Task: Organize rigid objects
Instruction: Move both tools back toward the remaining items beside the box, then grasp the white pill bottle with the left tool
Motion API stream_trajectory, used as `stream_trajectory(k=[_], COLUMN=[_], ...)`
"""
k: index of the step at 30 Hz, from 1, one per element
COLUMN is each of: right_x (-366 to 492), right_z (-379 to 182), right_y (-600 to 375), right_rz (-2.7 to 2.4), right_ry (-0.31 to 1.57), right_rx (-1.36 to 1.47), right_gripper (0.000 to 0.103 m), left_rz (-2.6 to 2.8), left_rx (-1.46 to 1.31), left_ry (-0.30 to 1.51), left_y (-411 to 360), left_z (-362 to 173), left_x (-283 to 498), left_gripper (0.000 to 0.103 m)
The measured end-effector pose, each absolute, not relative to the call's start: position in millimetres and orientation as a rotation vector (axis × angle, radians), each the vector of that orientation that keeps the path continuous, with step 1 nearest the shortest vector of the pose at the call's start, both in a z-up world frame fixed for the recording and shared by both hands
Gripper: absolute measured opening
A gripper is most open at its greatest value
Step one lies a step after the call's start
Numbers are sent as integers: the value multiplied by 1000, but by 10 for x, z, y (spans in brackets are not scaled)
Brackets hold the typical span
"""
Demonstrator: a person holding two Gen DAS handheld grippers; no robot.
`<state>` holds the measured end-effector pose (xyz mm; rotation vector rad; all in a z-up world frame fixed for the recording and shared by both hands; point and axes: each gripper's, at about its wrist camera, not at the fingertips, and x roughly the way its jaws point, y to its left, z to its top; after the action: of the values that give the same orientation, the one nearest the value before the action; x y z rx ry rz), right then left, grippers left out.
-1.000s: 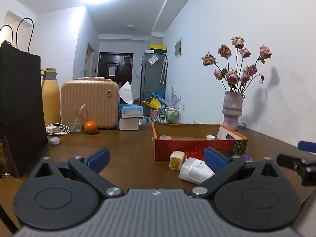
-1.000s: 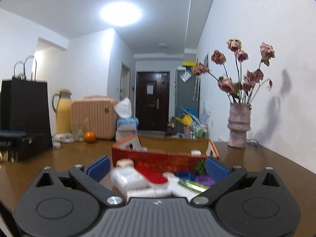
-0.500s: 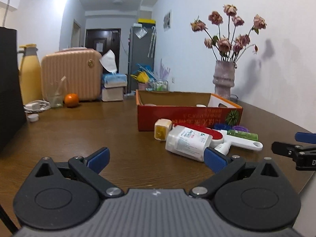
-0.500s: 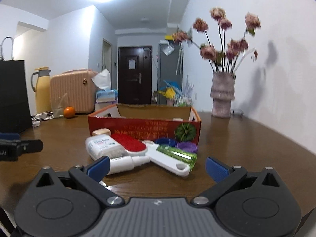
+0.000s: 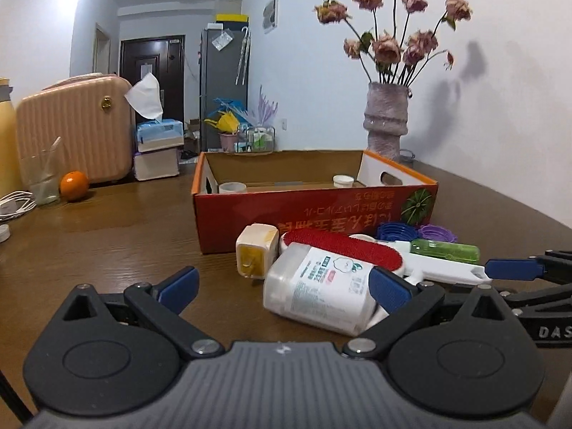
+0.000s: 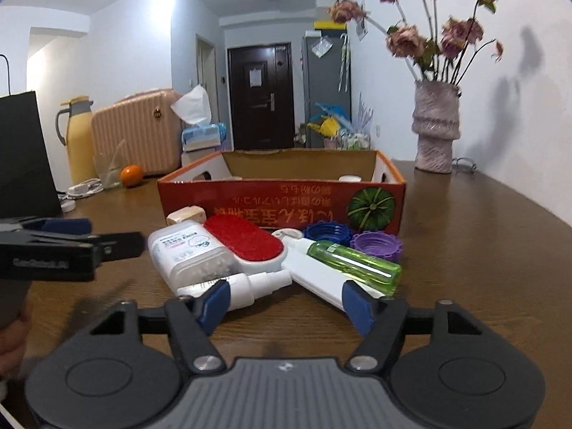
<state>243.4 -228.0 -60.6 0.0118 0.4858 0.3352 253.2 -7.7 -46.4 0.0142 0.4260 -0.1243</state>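
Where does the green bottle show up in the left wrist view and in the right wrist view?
Left wrist view: the green bottle lies at right of centre, beyond the white bottle.
Right wrist view: the green bottle lies right of centre, just ahead of the closing right gripper, not between its pads.
Shared landmark: the red box just behind it.

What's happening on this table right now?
A person holds two sets of tongs over a pile of small items in front of the red cardboard box. The right tongs are closing near a white spray bottle, gripping nothing yet. The left tongs are open by a clear white-labelled bottle. The box holds little so far.
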Motion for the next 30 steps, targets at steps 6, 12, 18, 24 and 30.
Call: stream_trajectory(k=[6,12,18,24,30], right_x=[2657,2748,2784,2863,3037], right_z=[-677,-737,-698,-675,-690], right_y=[-2198,-2119,-2056,-1968,-1919], right_rz=[371,374,399,482,508], right_ry=[516,524,505,522,581], right_rx=[53,69,75,168,322], right_gripper=[68,68,68,51,33], left_rz=[-152,-199,-211,-237,-248], left_rx=[-41,-65,-153,-287,-391], left_ry=[480,532,499,522,570], left_y=[-127,-143,-19,144,336], left_z=[-549,-634,-602,-628,-615], left_x=[2806,2956,3055,3104,2948], left_gripper=[103,103,90,46,34])
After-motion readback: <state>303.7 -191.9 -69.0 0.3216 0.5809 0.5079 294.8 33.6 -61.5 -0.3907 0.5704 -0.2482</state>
